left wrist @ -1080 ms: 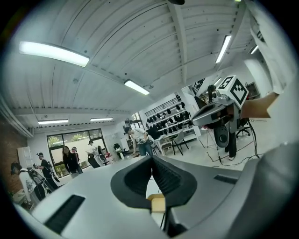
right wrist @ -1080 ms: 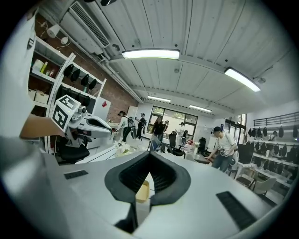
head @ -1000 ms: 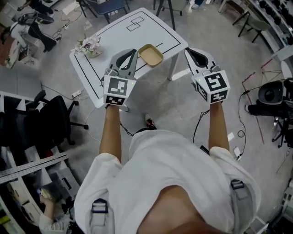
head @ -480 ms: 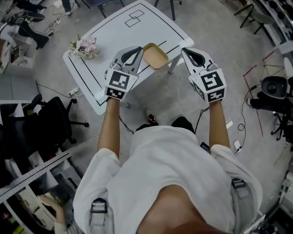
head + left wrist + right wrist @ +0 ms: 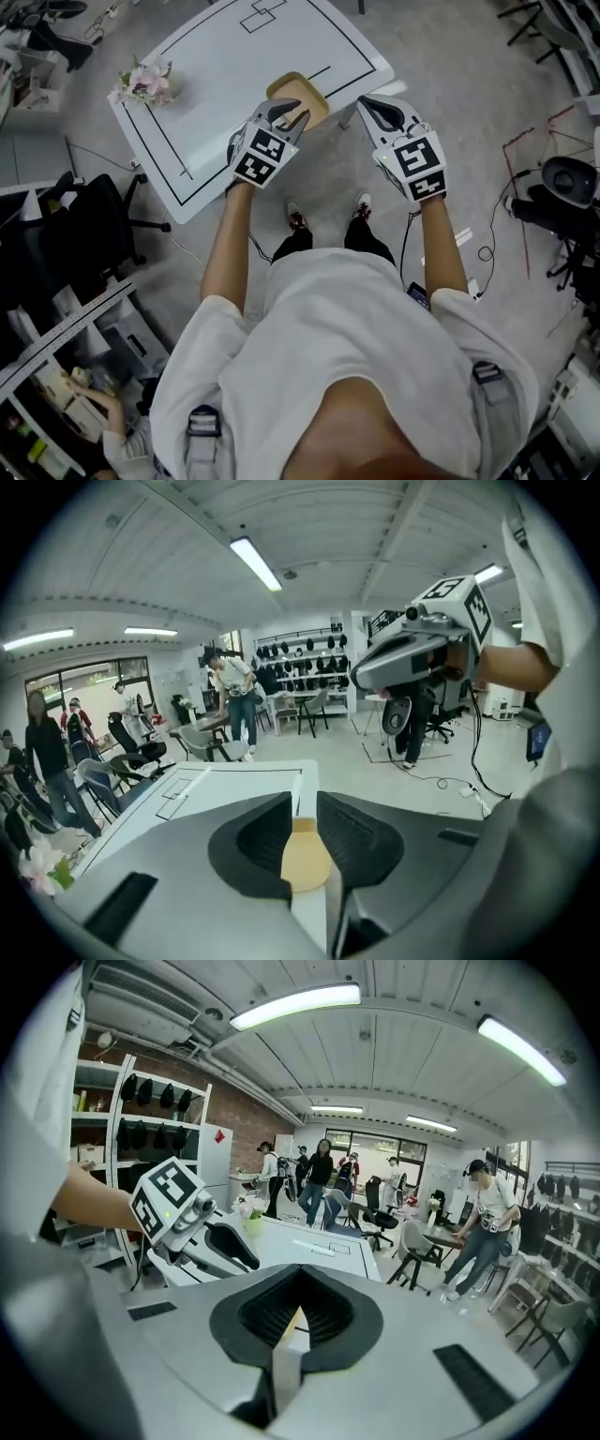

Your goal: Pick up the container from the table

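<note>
A shallow tan container lies near the front edge of the white table. My left gripper is at its near rim. In the left gripper view the jaws stand a narrow gap apart, and the container shows through that gap. I cannot tell whether the pads touch it. My right gripper hovers off the table's corner, right of the container. Its jaws are shut with nothing between them.
A small pot of pink flowers stands at the table's left end. Black lines are taped on the tabletop. A black office chair stands on the left, and cables and a black stand on the right. People stand farther off in the room.
The person has stepped closer to the table. My left gripper has moved forward from beside the container to its near rim. The right gripper kept its place off the table's corner.
</note>
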Motion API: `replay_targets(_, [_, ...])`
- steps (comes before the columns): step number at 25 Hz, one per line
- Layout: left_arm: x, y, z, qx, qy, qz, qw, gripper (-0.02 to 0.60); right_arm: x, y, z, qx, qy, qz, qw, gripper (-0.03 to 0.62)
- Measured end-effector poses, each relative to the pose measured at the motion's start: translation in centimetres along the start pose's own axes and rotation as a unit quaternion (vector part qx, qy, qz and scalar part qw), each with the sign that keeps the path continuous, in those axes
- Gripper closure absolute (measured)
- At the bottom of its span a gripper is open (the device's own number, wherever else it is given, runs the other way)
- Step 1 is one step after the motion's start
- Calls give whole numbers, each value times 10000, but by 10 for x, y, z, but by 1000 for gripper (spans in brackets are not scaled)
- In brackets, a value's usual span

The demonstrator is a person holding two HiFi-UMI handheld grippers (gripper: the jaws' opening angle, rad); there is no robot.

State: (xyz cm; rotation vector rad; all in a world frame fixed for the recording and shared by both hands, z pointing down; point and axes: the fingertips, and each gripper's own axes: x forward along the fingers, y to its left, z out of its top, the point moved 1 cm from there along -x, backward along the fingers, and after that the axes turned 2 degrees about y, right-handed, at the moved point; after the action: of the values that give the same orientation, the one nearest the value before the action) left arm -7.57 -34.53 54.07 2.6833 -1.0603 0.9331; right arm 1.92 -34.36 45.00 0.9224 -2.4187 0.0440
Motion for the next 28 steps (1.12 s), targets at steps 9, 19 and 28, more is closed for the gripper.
replay_targets(9, [86,-38,-44,-9,1205,-549,9912,468,6,-31,-73,387,455,369,9975,582])
replay_targets(19, [132,-46,-85,685,2499,-410,9650,474,-8,-50,-119,636,708,176,9953,580])
replay_targets(28, [142,-47,-93,1013,2722,-248,9566,534,-26,-55,-124,736,713,-113,9947,582])
